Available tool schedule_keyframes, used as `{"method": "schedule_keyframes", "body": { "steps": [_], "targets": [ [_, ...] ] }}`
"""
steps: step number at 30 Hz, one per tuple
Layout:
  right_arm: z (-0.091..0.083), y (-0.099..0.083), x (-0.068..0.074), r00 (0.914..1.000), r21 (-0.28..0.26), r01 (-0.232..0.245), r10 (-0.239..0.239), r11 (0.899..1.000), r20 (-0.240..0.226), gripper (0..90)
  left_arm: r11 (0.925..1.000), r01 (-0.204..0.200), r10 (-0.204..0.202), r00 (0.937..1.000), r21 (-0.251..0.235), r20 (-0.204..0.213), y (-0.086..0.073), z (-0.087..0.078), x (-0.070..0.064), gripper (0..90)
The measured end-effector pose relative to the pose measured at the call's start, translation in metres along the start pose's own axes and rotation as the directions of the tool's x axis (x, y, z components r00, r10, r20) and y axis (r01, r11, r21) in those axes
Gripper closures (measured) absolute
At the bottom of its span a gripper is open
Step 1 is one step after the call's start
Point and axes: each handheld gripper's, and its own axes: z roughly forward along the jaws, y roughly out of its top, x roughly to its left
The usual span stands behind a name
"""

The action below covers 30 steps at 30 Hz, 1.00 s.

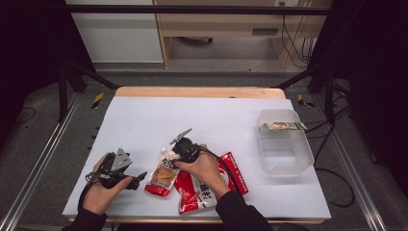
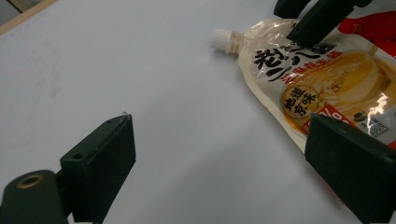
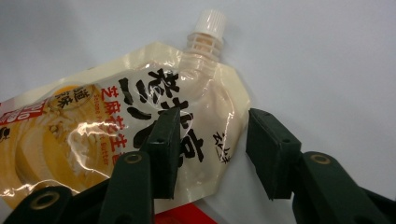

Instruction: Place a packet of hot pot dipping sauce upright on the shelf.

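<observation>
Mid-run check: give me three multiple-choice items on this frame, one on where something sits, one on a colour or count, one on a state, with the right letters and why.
1. Where does the long narrow packet lie?
A. in the clear plastic tub at the table's right
B. under the left gripper
C. on the floor

2. What colour is the cap of the spouted sauce pouch?
A. red
B. white
C. black

3. How does the right gripper stand at the pouch?
A. shut flat on the bare table
B. lifted far above it
C. open, jaws astride the pouch's upper corner

Answers:
1 A, the high view shows the packet resting across the tub's far end.
2 B, both gripper views show a white screw cap.
3 C, the right gripper view shows one jaw over the print and one beyond the edge, with a gap between them.
</observation>
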Motion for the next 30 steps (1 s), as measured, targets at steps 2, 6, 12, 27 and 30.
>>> {"method": "schedule_keyframes", "body": {
  "steps": [2,6,12,27,30],
  "targets": [
    [0.0,-0.001,0.002,1.0,-0.004,-0.002,0.002,1.0,0.004,59.2,1.0,0.0,0.0,1.0,-0.002,0.0,0.0,0.0,0.0,8.9],
    [-0.001,-0.002,0.005,0.9998,0.001,0.003,-0.003,1.0,0.02,67.3,1.0,0.004,-0.004,1.0,-0.004,0.001,0.0,0.001,0.001,8.8],
    [-0.002,-0.001,0.015,0.9974,-0.021,0.057,-0.056,0.998,0.046,85.4,1.0,0.003,-0.003,1.0,-0.002,0.001,0.0,0.0,0.001,8.9],
    [-0.033,0.029,0.04,0.9839,-0.142,0.174,-0.166,0.974,0.065,89.0,0.9936,0.065,-0.064,0.9978,-0.092,0.017,0.007,-0.02,0.017,12.9],
    [-0.047,0.039,0.049,0.9778,-0.18,0.208,-0.199,0.961,0.065,89.2,0.9895,0.074,-0.071,0.9971,-0.124,0.026,0.01,-0.031,0.023,14.9]
  ]
}}
